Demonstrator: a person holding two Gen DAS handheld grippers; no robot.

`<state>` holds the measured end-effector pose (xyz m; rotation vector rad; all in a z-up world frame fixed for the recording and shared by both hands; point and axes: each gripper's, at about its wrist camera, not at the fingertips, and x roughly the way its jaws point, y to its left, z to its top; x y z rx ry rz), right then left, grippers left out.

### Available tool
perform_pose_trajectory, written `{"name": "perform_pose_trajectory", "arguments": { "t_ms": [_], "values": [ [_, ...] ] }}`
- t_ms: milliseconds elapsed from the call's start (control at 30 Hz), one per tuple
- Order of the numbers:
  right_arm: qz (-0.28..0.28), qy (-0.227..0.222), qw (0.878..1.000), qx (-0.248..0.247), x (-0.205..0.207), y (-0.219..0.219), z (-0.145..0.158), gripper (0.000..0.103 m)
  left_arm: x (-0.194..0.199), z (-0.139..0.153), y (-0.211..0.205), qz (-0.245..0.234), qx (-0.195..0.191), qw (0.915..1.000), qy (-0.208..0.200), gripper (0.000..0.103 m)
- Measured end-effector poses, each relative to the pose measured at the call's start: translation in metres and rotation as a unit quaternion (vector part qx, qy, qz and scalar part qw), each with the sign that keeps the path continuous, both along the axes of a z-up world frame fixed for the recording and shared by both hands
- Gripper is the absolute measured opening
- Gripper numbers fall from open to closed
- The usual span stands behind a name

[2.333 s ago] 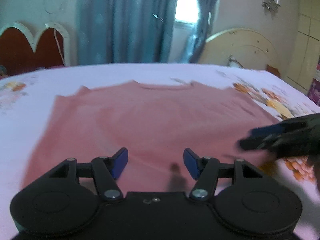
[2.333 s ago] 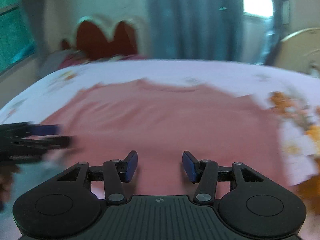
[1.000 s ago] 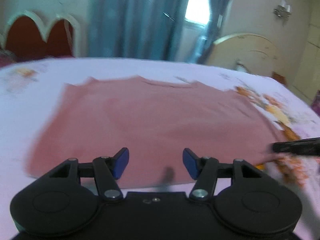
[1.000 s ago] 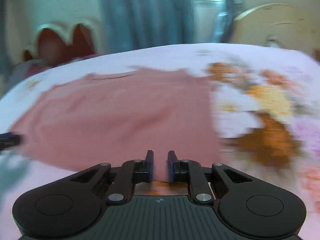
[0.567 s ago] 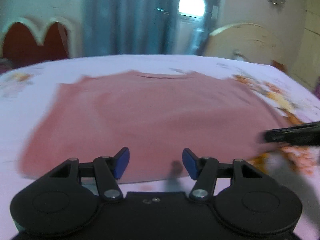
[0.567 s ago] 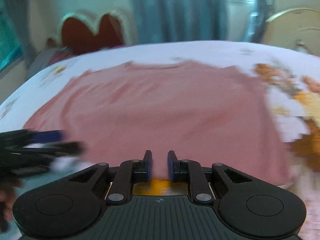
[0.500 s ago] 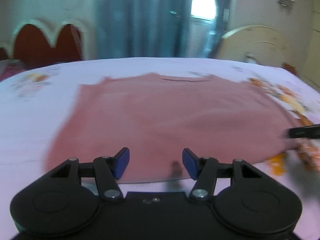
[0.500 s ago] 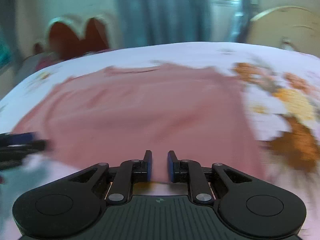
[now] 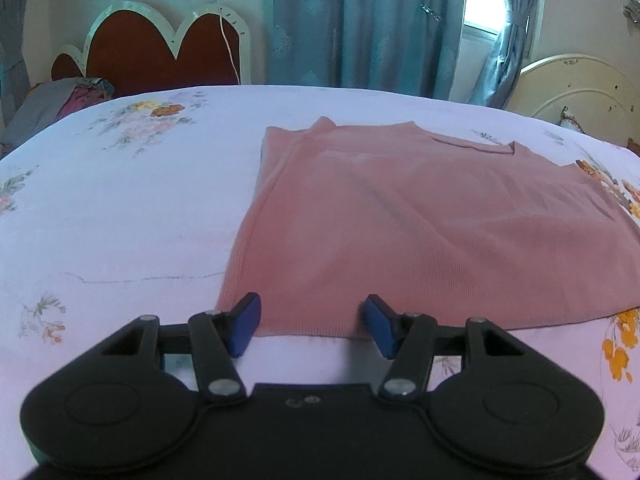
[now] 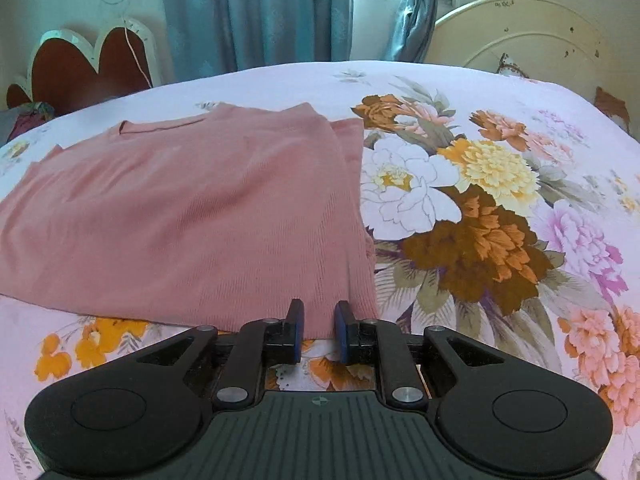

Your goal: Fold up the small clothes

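Tongs at pink top's hem

Both low over the bed, facing the curtains: left wrist near the pink top's left hem corner, right wrist near its right; top shared.

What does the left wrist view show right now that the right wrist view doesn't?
Only the left wrist view: the left tool, wide open at the pink top's near left hem corner, and plain pale sheet beside it.
Only the right wrist view: the right tool, jaws narrowed with a gap, at the near right hem corner, and the big flower print.
Both: the top spread flat, blue curtains, the red headboard.
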<state>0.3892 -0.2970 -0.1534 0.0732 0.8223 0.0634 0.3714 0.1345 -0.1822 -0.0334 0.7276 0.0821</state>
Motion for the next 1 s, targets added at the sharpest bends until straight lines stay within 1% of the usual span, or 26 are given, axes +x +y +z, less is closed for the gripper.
{"name": "perform_pose_trajectory", "arguments": {
  "t_ms": [33, 67, 167, 233, 300, 367, 400, 467, 533, 633, 700, 733, 767, 800, 833, 867, 900, 933, 967, 1000],
  "values": [
    [0.001, -0.01, 1.0, 0.009, -0.002, -0.002, 0.004, 0.016, -0.001, -0.002, -0.002, 0.0, 0.001, 1.0, -0.001, 0.057],
    [0.005, -0.011, 1.0, 0.007, -0.003, -0.001, 0.005, 0.016, -0.001, -0.003, -0.003, 0.001, 0.001, 1.0, -0.001, 0.058],
    [0.017, 0.018, 1.0, -0.012, -0.001, -0.001, -0.006, 0.016, -0.001, -0.004, -0.002, 0.002, 0.001, 1.0, -0.002, 0.058],
    [0.018, 0.017, 1.0, -0.011, -0.004, -0.002, -0.006, 0.016, 0.0, -0.004, -0.002, 0.003, 0.002, 1.0, -0.001, 0.058],
    [0.013, 0.012, 1.0, -0.005, -0.006, -0.003, -0.003, 0.016, 0.001, -0.004, -0.001, 0.002, 0.002, 1.0, 0.0, 0.058],
    [0.014, -0.003, 1.0, 0.005, -0.009, -0.005, 0.001, 0.016, 0.001, -0.004, -0.001, 0.002, 0.002, 1.0, -0.001, 0.058],
    [0.017, -0.002, 1.0, 0.007, -0.009, -0.005, -0.001, 0.016, 0.002, -0.004, -0.001, 0.003, 0.002, 1.0, -0.001, 0.058],
    [0.017, 0.021, 1.0, -0.001, -0.006, -0.005, -0.011, 0.016, 0.002, -0.004, 0.0, 0.003, 0.0, 1.0, -0.001, 0.058],
    [0.01, 0.018, 1.0, 0.016, -0.007, -0.01, -0.012, 0.016, 0.002, -0.005, 0.001, 0.004, -0.002, 1.0, 0.0, 0.058],
    [0.003, 0.021, 0.999, 0.023, -0.008, -0.012, -0.006, 0.016, 0.002, -0.004, 0.004, 0.005, -0.011, 0.9999, 0.003, 0.059],
    [-0.001, 0.006, 0.999, 0.039, -0.015, -0.015, 0.002, 0.016, 0.001, 0.0, 0.005, 0.015, -0.013, 0.9997, 0.011, 0.062],
    [-0.002, -0.003, 0.999, 0.044, -0.02, -0.017, 0.006, 0.016, -0.002, 0.004, 0.006, 0.029, -0.017, 0.9994, 0.013, 0.075],
    [-0.001, -0.014, 0.999, 0.049, -0.024, -0.017, 0.012, 0.016, -0.009, 0.008, 0.007, 0.045, -0.025, 0.9986, 0.009, 0.082],
    [0.0, -0.024, 0.998, 0.052, -0.027, -0.016, 0.017, 0.016, -0.019, 0.011, 0.009, 0.056, -0.054, 0.997, -0.002, 0.08],
    [0.0, -0.036, 0.998, 0.051, -0.031, -0.015, 0.022, 0.017, -0.027, 0.011, 0.013, 0.063, -0.092, 0.9937, -0.006, 0.076],
    [0.003, -0.045, 0.998, 0.054, -0.034, -0.013, 0.027, 0.017, -0.034, 0.009, 0.019, 0.075, -0.138, 0.9876, -0.007, 0.072],
    [0.007, -0.049, 0.997, 0.06, -0.035, -0.011, 0.03, 0.017, -0.04, 0.002, 0.025, 0.091, -0.194, 0.9768, -0.006, 0.069],
    [0.009, -0.049, 0.997, 0.064, -0.034, -0.007, 0.033, 0.017, -0.044, -0.004, 0.03, 0.105, -0.237, 0.9658, -0.008, 0.067],
    [0.01, -0.047, 0.997, 0.067, -0.034, -0.004, 0.035, 0.019, -0.047, -0.008, 0.034, 0.119, -0.26, 0.958, -0.018, 0.067],
    [0.013, -0.047, 0.996, 0.071, -0.033, -0.001, 0.036, 0.034, -0.047, -0.011, 0.038, 0.129, -0.281, 0.9507, -0.028, 0.067]
  ]
}}
